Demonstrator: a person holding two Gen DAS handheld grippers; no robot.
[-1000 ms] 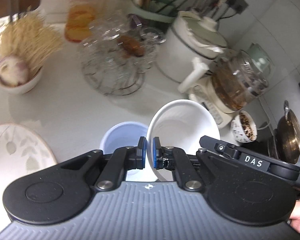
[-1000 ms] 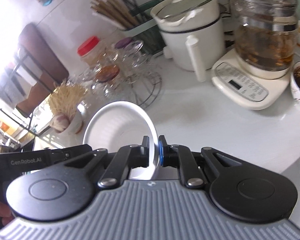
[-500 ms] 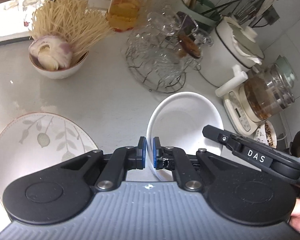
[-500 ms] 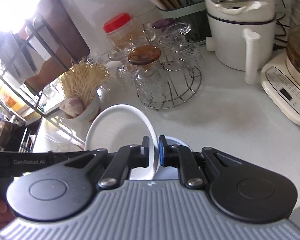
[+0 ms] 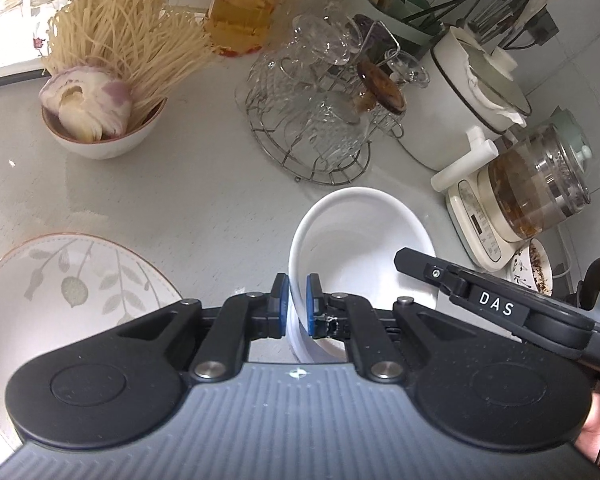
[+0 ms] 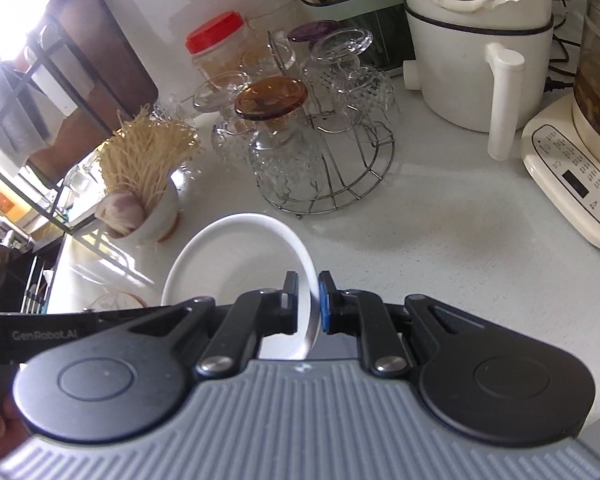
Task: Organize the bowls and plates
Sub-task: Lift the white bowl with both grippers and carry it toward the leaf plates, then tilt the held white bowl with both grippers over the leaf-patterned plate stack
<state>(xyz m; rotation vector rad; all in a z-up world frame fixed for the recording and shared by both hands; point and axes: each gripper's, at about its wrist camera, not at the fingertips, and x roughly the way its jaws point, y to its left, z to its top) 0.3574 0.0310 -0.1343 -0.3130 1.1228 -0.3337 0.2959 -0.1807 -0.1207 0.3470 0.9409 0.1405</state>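
A plain white bowl (image 5: 364,248) hangs over the pale counter, held from both sides. My left gripper (image 5: 296,300) is shut on its left rim, blue pads pinching the wall. My right gripper (image 6: 310,300) is shut on the opposite rim of the same white bowl (image 6: 236,256). The right gripper's black body (image 5: 496,304) crosses the bowl's right edge in the left wrist view. A leaf-patterned plate (image 5: 68,292) lies on the counter to the left of the bowl, and a sliver of that plate (image 6: 116,302) shows in the right wrist view.
Behind the bowl stands a wire rack of upturned glasses (image 5: 320,120). A bowl of noodles and garlic (image 5: 100,120) sits back left, a red-lidded jar (image 5: 244,8) behind. A white pot (image 5: 472,100), a glass kettle on its base (image 5: 532,192) and a small cup (image 5: 534,268) stand at the right.
Both grippers have carried the white bowl leftward and slightly down over the counter. The pale blue bowl beneath it has left view, and the leaf-patterned plate now shows more fully at left.
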